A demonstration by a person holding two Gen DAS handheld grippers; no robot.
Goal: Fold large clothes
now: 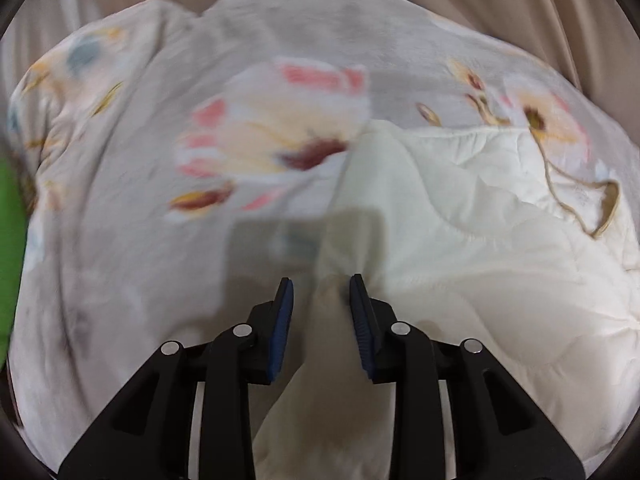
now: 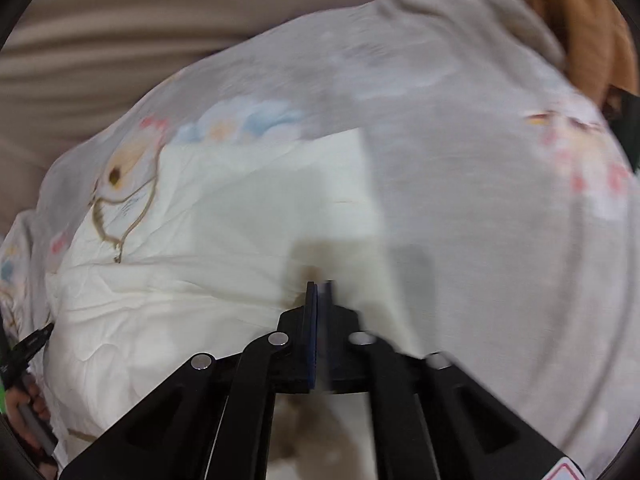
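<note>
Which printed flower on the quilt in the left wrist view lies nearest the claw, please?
The big pink-tipped flower with the dark red centre, straight above the left claw; the orange-centred flower sits far right.

Your quilt (image 1: 132, 184) is grey with pink-and-cream flowers, its underside (image 1: 460, 216) cream; your pads (image 1: 282, 320) are blue.
</note>
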